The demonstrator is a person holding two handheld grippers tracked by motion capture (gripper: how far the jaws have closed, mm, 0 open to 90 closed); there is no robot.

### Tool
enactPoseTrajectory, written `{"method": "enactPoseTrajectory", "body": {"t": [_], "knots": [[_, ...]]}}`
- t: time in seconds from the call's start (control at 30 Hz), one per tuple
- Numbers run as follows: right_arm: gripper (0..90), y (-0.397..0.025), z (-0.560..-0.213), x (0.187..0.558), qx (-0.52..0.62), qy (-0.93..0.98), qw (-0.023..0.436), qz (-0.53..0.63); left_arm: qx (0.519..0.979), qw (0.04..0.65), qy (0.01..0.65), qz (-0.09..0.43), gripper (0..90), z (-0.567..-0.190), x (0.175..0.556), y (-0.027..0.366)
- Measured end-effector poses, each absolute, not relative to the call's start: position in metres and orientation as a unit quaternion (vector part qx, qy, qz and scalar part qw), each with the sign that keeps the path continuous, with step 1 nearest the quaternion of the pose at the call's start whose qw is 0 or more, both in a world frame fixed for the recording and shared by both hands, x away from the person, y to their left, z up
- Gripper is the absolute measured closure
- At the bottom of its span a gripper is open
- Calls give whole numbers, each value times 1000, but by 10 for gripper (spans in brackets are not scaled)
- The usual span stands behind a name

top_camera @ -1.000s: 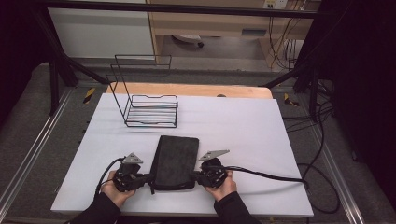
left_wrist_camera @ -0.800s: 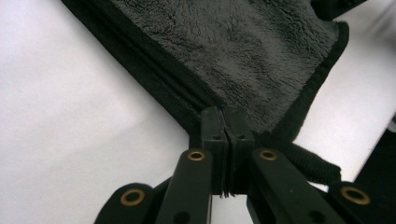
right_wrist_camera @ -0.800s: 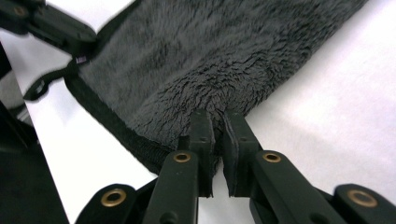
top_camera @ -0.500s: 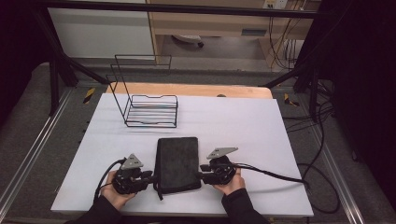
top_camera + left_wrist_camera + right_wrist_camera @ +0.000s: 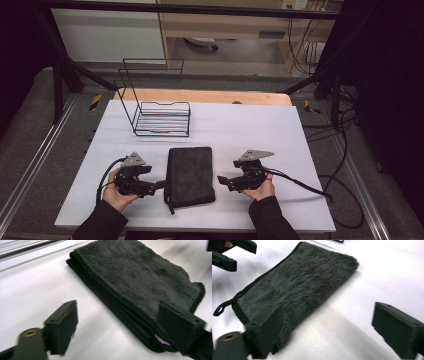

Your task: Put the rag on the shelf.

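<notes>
A folded dark grey fleece towel (image 5: 190,172) lies flat on the white table (image 5: 250,125), with a small loop at its near left corner. My left gripper (image 5: 159,184) sits just left of the towel's near edge, open; in the left gripper view the towel (image 5: 140,282) runs ahead, its corner by the right-hand jaw, and my left gripper (image 5: 120,332) holds nothing. My right gripper (image 5: 221,180) is open a short way right of the towel. In the right gripper view the towel (image 5: 297,285) lies ahead to the left of my right gripper (image 5: 332,332).
A black wire rack (image 5: 160,117) stands at the back left of the table. A wooden board (image 5: 200,96) lines the far edge. Cables (image 5: 300,182) trail from the right gripper across the table's right side. Dark floor and metal rails surround the table.
Both grippers have drawn outward from the towel's sides, the right one farther to the right. The towel lies on the table with its loop sticking out at the near left.
</notes>
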State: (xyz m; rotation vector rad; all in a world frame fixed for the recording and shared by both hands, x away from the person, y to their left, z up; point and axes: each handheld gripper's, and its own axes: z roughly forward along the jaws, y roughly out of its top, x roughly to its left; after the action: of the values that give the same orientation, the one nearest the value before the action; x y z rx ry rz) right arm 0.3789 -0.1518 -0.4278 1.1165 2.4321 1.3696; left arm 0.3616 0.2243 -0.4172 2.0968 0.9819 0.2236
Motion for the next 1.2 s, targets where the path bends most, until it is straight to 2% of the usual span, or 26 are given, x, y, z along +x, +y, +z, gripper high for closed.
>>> {"method": "enactPoseTrajectory", "body": {"t": [0.1,0.57,0.67,0.97,1.2], "knots": [[68,-155,-428,381,372,807,67,454,831,384,389,100,127,-415,365,223],[7,-164,-424,381,375,802,79,458,824,369,412,125,127,-401,399,220],[6,-165,-423,381,374,800,85,460,822,365,419,129,192,-400,408,215],[6,-164,-424,381,379,801,94,453,817,355,433,139,234,-405,437,205],[6,-164,-424,382,391,798,92,449,812,355,444,130,346,-420,457,196]]}}
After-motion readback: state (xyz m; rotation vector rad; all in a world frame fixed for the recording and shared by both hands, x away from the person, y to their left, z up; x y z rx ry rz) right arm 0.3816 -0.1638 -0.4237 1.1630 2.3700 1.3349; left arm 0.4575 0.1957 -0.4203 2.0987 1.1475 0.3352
